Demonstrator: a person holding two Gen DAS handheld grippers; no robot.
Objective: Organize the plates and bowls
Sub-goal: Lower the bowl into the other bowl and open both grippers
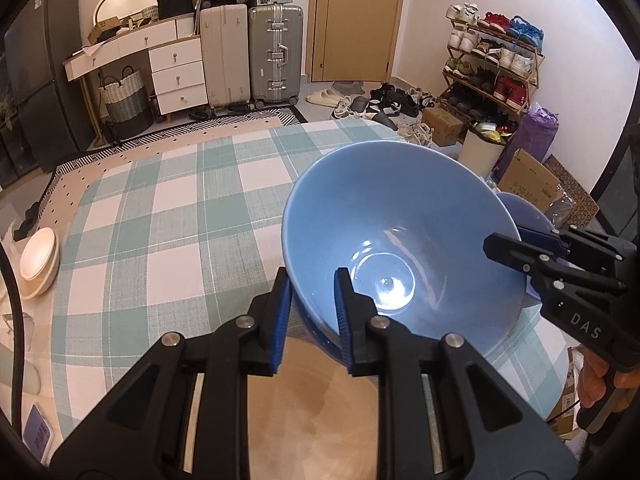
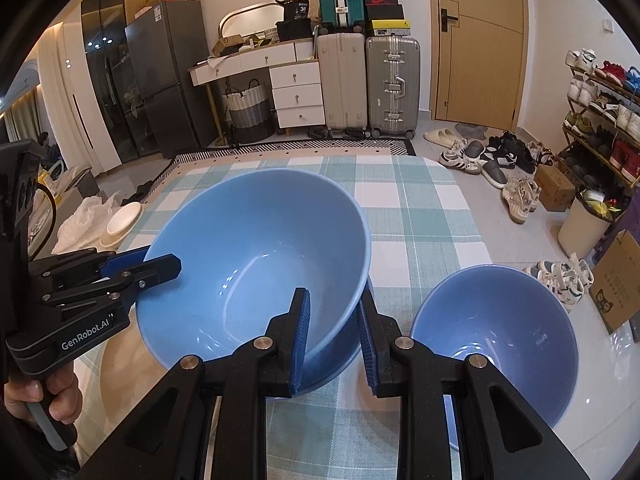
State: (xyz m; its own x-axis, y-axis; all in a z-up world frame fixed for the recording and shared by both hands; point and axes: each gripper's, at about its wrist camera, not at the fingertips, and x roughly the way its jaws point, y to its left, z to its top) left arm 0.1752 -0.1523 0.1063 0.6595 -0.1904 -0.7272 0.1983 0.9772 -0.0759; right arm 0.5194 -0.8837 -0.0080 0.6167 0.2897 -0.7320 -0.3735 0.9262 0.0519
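So both grippers are clamped on the same big blue bowl (image 1: 384, 232), one on each side of its rim. The left gripper (image 1: 310, 312) has one blue pad inside the bowl and the other outside, fingers pulled in narrow with the wall pinched between them. Same story for the right gripper (image 2: 334, 336): rim wall sandwiched between its two pads, fingers nearly together. The bowl is tilted, mouth leaning toward the two cameras, over the checked tablecloth (image 1: 172, 216); I honestly can't tell whether its base touches the cloth or hangs just above it.

Just beside the right gripper's outer finger, off to its right, sits a smaller blue bowl (image 2: 496, 344) near the table edge (from the left wrist view only a sliver of it peeks out behind the big one). Well away past the left gripper's outer finger, at the far left edge of the table, there's a small stack of white plates (image 1: 38, 260). A person's hand (image 2: 44, 396) grips the left handle
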